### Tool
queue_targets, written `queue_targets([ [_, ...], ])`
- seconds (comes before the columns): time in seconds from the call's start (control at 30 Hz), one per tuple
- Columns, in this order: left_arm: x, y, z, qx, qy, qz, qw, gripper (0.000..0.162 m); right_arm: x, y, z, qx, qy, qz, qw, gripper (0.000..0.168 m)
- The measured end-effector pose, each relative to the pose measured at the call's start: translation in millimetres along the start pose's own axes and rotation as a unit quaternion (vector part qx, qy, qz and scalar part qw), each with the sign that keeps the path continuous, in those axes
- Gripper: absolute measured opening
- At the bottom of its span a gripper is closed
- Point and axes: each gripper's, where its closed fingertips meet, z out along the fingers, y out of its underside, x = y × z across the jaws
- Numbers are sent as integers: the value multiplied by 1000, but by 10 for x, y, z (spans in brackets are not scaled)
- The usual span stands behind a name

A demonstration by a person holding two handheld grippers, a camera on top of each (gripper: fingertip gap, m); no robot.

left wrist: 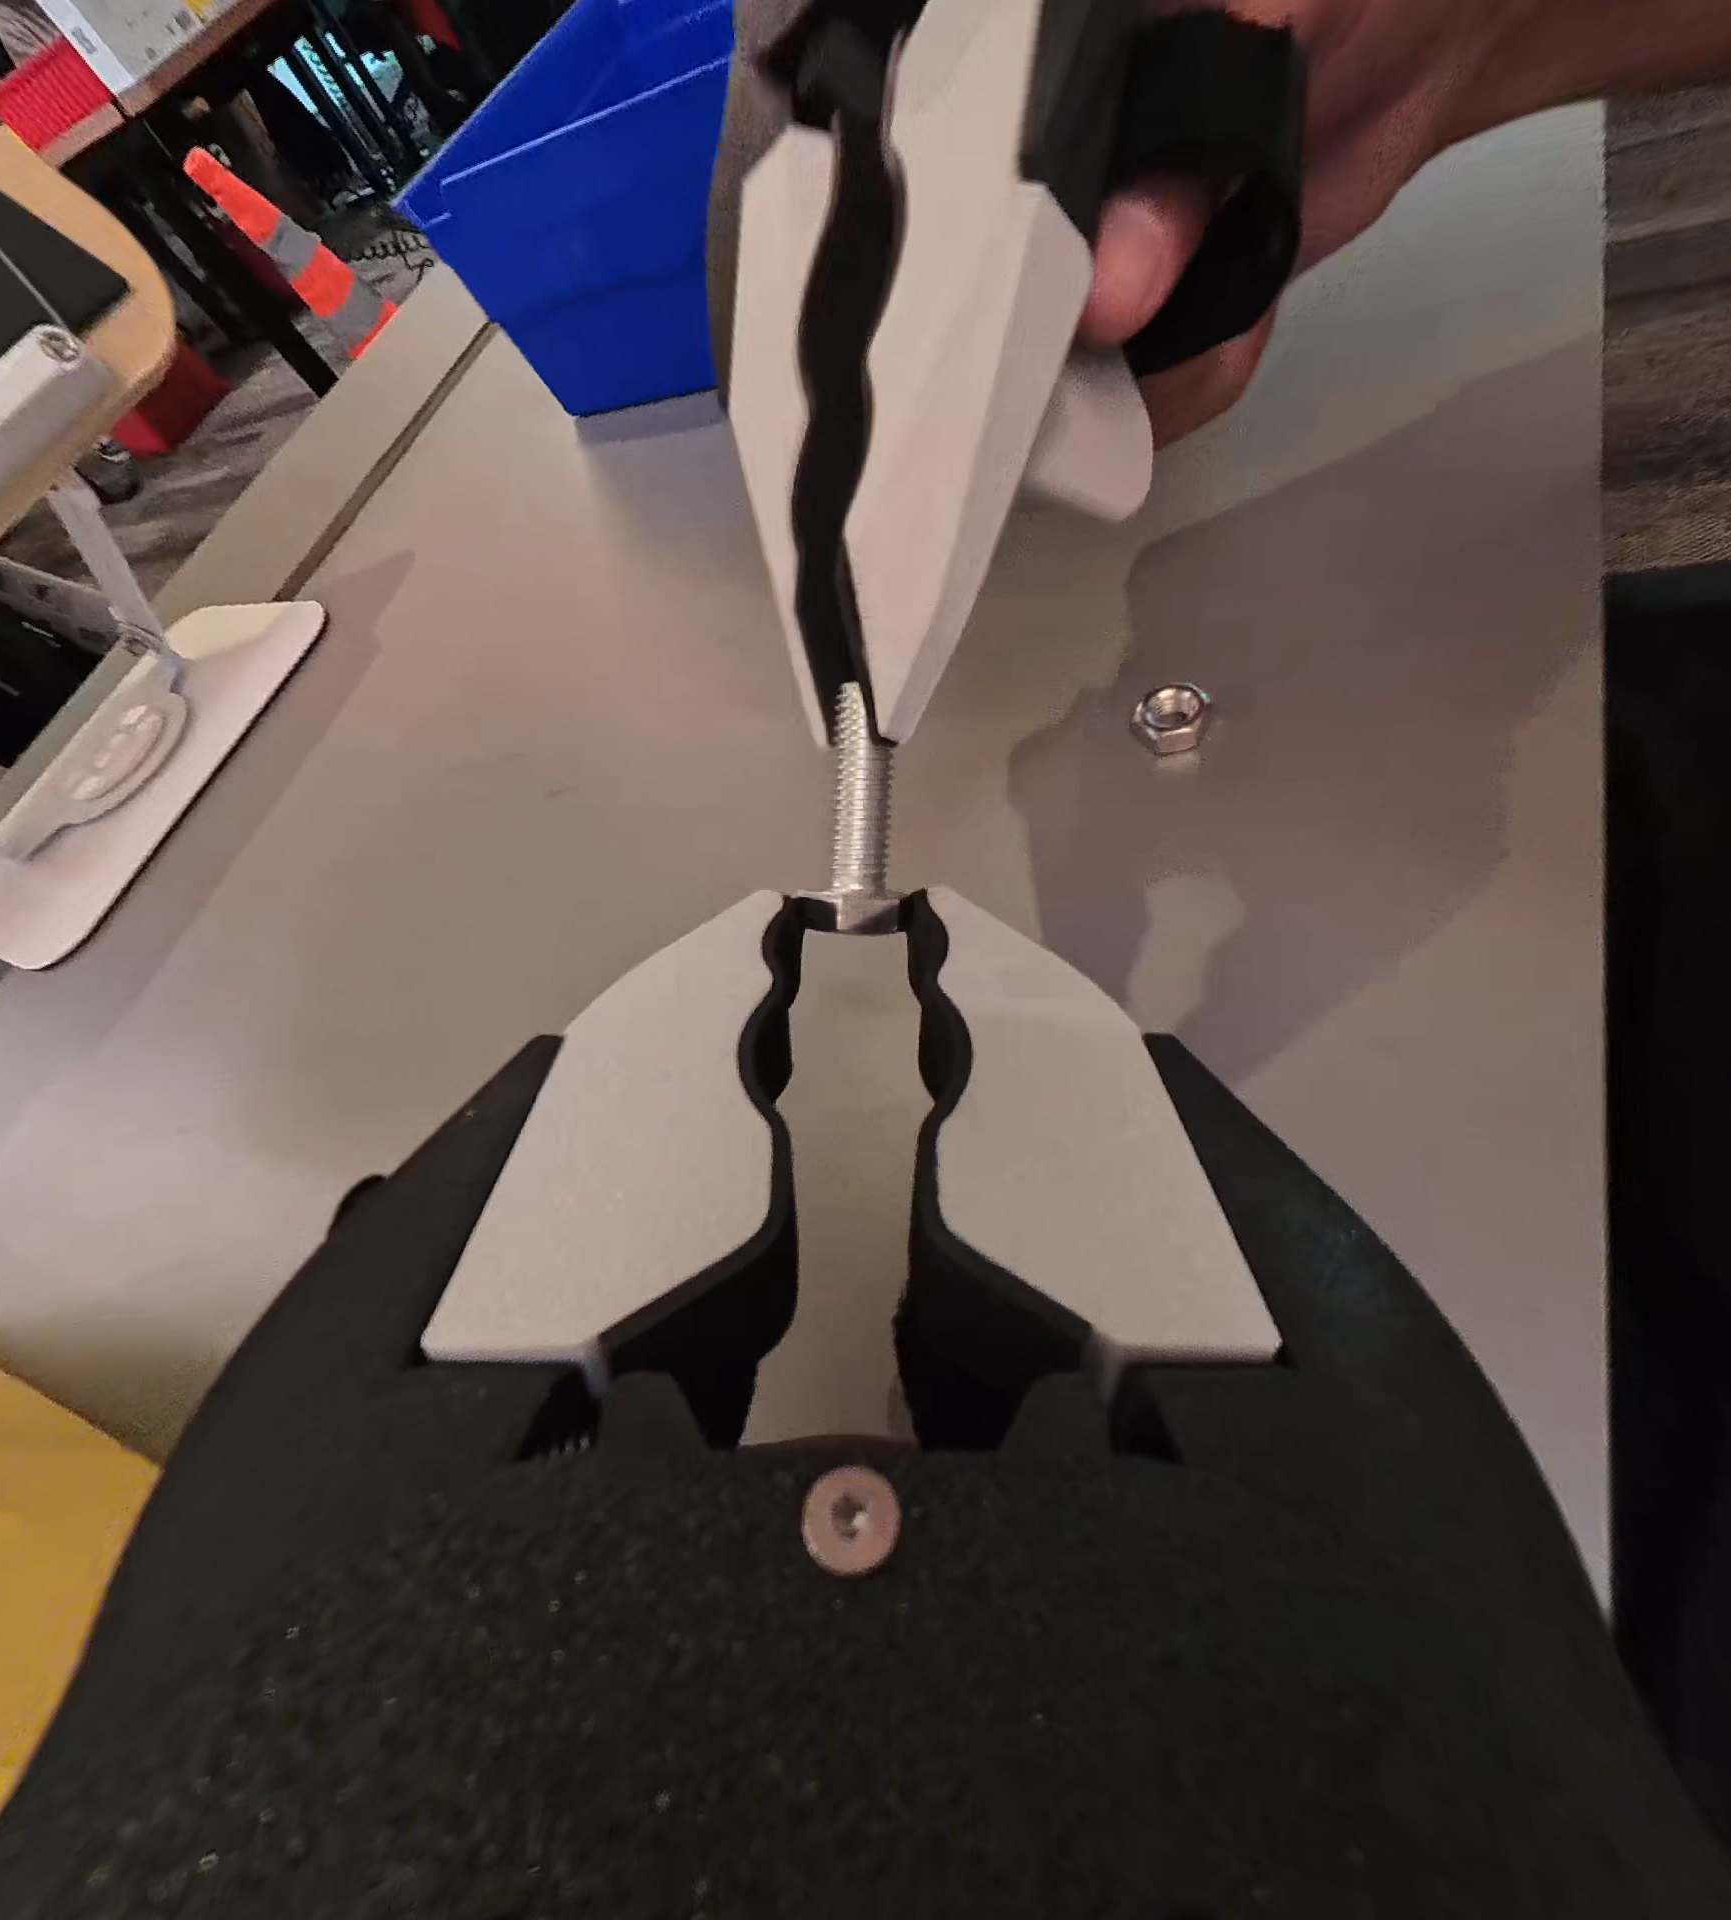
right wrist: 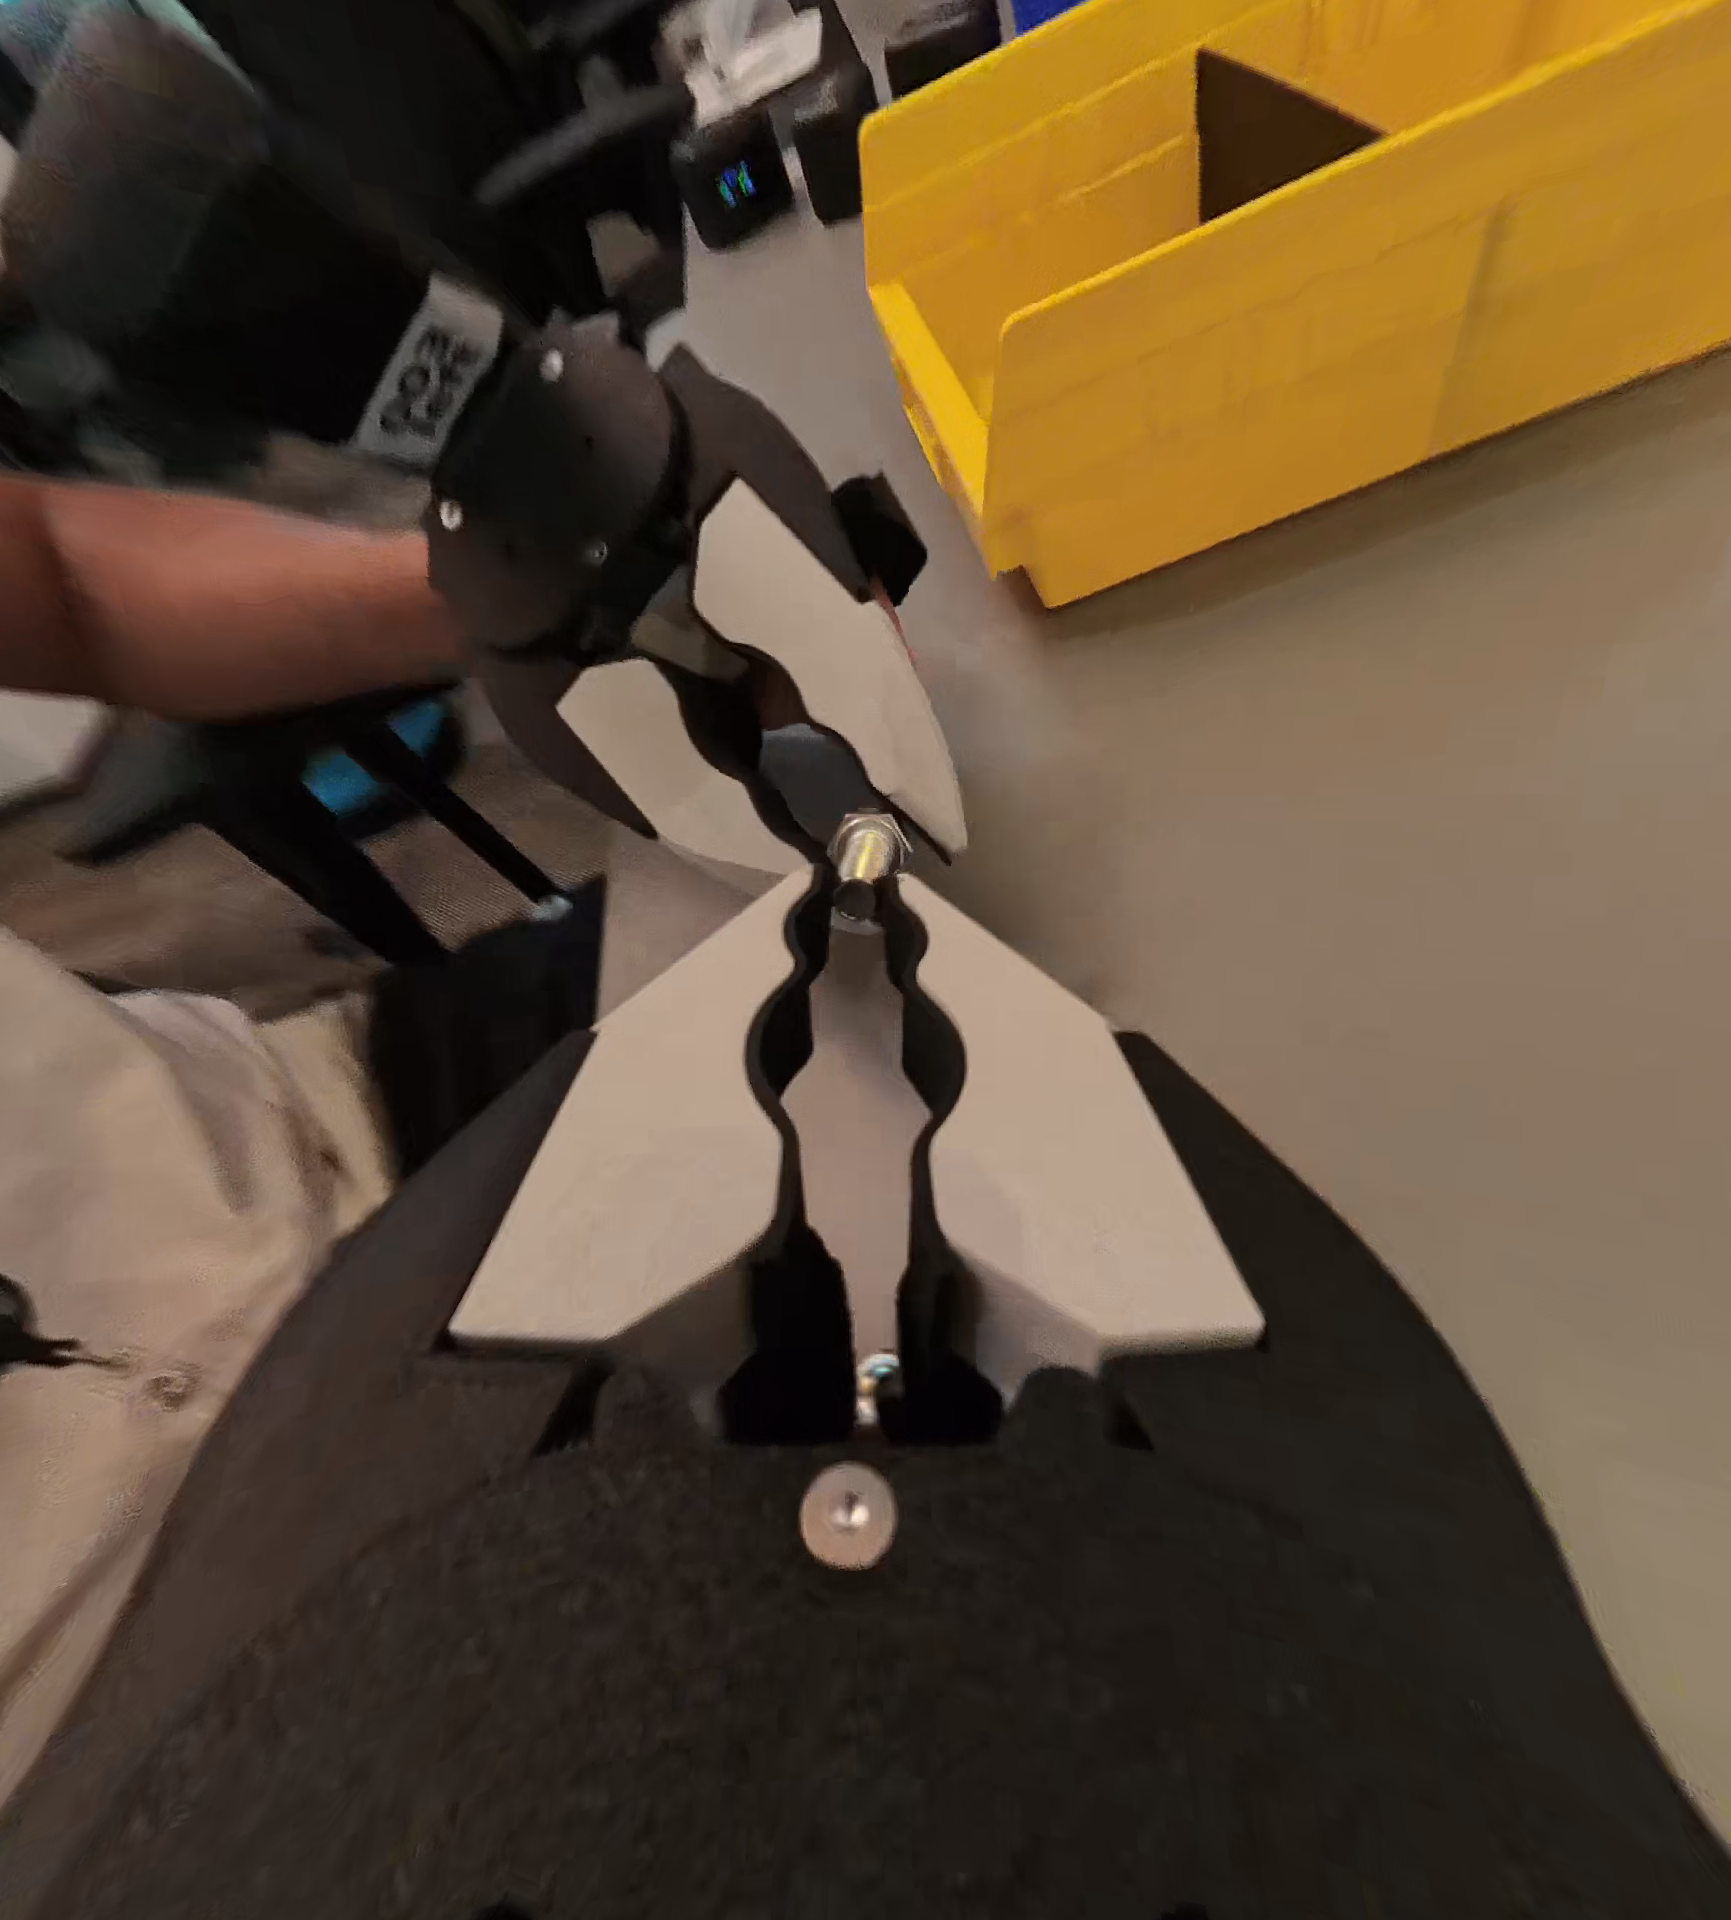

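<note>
A silver bolt [left wrist: 861,810] is held in the air above the grey table [left wrist: 487,852] between both grippers. My left gripper [left wrist: 856,914] is shut on its hex head. My right gripper [left wrist: 853,722] comes down from above and is shut on the threaded end. In the right wrist view my right gripper [right wrist: 859,914] pinches the bolt [right wrist: 861,868] end-on, and the left gripper [right wrist: 873,836] holds the head from the left. A loose silver hex nut [left wrist: 1170,719] lies on the table to the right of the bolt, apart from both grippers.
A blue bin [left wrist: 580,239] stands at the far side of the table. A yellow bin [right wrist: 1256,343] sits on the table near the left gripper. A white stand base [left wrist: 134,769] is at the left edge. A person's forearm [right wrist: 165,592] and a hand [left wrist: 1183,249] hold the grippers. Less than 4 cm separates the two grippers' tips. The left tips stand about 11 cm off the loose silver hex nut [left wrist: 1170,719].
</note>
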Motion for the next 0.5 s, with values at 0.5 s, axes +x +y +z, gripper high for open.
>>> queue_targets([
  [0.5, 76, -349, -145, 95, 60, -103, 988, 18, -204, -263, -84, 87, -18, -64, 994, 24],
])
